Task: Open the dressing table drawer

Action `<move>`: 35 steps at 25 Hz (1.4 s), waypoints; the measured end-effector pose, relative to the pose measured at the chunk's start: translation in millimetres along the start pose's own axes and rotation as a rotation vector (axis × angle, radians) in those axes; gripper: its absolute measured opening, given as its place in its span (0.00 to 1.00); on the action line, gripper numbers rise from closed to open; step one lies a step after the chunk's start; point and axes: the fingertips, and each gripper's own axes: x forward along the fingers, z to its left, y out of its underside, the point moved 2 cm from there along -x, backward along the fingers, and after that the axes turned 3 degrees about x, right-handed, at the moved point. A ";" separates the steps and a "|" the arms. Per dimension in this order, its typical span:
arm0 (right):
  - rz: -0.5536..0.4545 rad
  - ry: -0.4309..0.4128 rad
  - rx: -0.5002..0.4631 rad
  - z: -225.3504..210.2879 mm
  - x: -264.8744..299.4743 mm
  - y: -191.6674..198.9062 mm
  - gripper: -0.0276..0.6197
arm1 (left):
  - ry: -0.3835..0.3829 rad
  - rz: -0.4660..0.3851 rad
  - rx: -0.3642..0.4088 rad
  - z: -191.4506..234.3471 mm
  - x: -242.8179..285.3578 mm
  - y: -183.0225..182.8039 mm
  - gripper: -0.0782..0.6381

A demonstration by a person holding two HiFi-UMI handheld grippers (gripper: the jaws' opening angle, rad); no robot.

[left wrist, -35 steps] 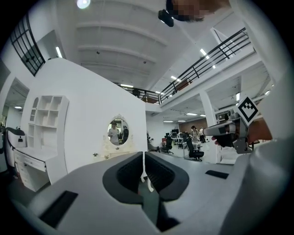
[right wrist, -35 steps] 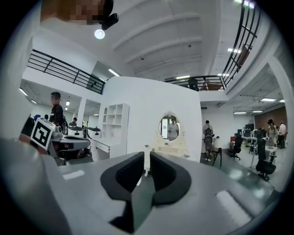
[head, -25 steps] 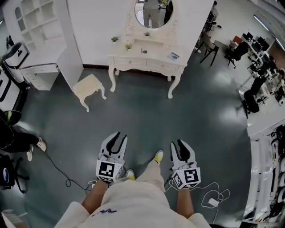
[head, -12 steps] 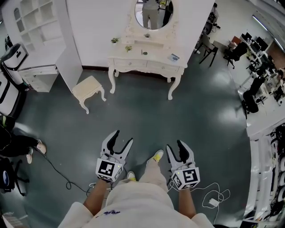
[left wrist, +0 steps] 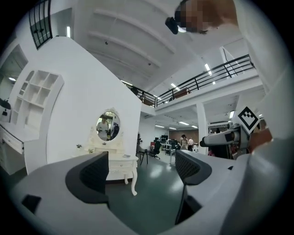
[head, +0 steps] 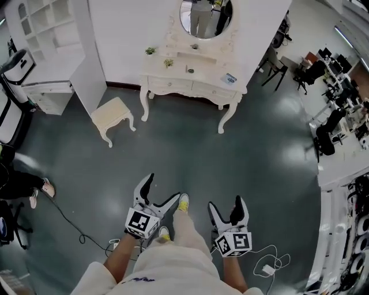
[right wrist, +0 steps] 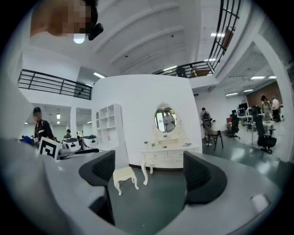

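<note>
Facing the dressing table (head: 193, 74) at twelve o'clock, well apart, with its drawer (head: 209, 89) shut. Carrying left tool (head: 160, 190) and right tool (head: 226, 206) released, jaws just having been opening, nothing between them. Worth approaching squarely, keeping one tool level with the drawer front.

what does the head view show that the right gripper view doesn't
Only the head view: the person's yellow shoes and a thin black cable trailing behind them. Only the right gripper view: a black-railed upper balcony and long ceiling lights. Both: the white carved dressing table with its oval mirror, its drawers looking shut, and the cream cushioned stool off to one side of it.
</note>
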 end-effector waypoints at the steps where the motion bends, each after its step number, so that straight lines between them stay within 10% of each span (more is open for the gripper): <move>1: -0.011 0.013 0.017 -7.5 7.9 -0.3 0.77 | -0.007 0.005 0.012 3.4 6.8 0.0 0.72; 13: -0.055 0.049 -0.077 -89.4 145.3 -46.2 0.92 | -0.087 0.042 -0.008 75.8 121.4 1.1 0.73; 29: -0.030 -0.053 -0.008 -191.4 298.6 -79.0 0.96 | -0.121 0.100 0.267 105.4 283.8 -50.2 0.73; 35: -0.002 -0.071 0.110 -190.8 325.2 -81.9 0.96 | -0.287 0.087 0.249 141.9 282.3 -49.3 0.73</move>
